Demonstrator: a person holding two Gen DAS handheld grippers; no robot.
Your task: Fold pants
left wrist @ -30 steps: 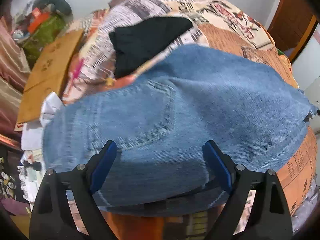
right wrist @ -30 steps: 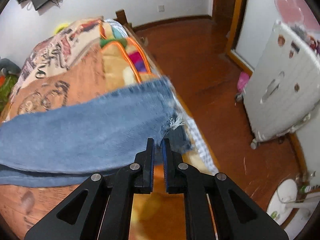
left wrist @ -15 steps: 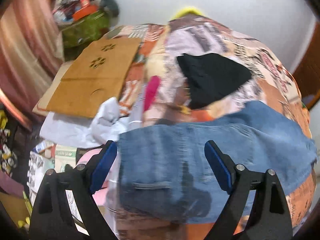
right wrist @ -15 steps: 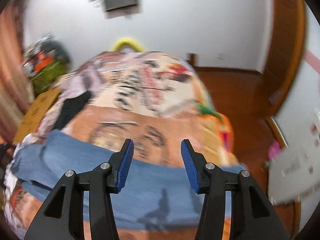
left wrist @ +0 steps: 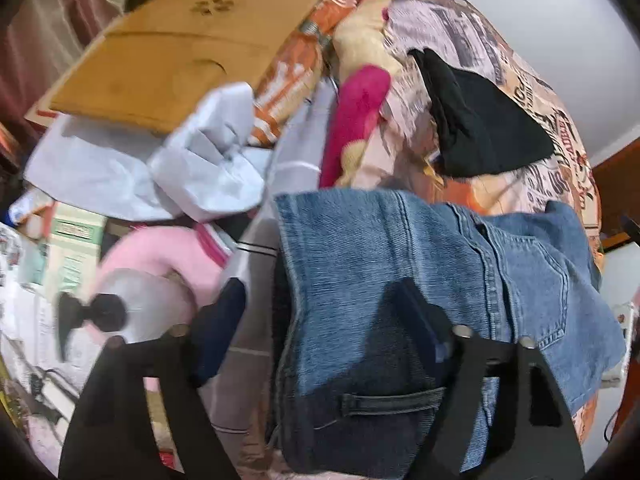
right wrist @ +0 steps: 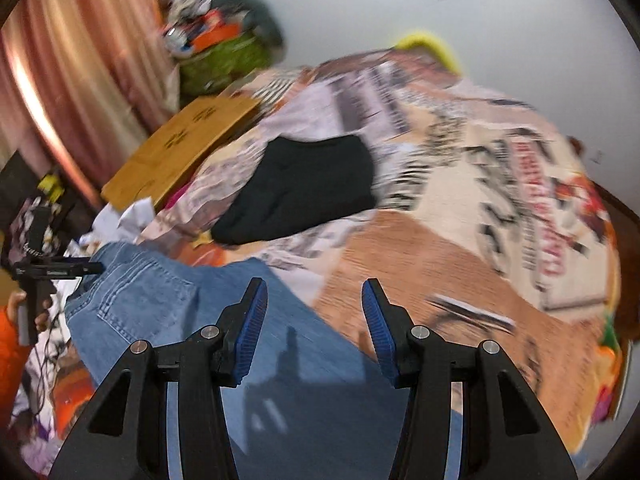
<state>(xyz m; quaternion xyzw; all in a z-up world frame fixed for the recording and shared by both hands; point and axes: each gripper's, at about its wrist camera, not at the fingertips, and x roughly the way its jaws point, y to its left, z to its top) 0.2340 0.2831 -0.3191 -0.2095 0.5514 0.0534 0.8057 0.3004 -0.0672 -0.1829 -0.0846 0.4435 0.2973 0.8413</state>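
Blue jeans (left wrist: 400,264) lie across the patterned bedspread (left wrist: 472,32), waistband end toward the bed's left edge. My left gripper (left wrist: 320,332) is open and straddles the waistband edge, its right finger over the denim, its left finger beside it. In the right wrist view the jeans (right wrist: 160,304) spread to the lower left. My right gripper (right wrist: 314,332) is open and empty, hovering above the denim and the bedspread (right wrist: 480,220). The left gripper (right wrist: 52,270) shows at the far left by the waistband.
A folded black garment (right wrist: 304,188) lies on the bed beyond the jeans, also in the left wrist view (left wrist: 480,120). A wooden board (left wrist: 176,48), white paper (left wrist: 200,160) and pink items (left wrist: 356,116) clutter the bed's left side. Curtains (right wrist: 80,60) hang left.
The right gripper let go of the jeans' hem, opened and swung left over the bed. The left gripper moved left to the waistband edge, staying open.
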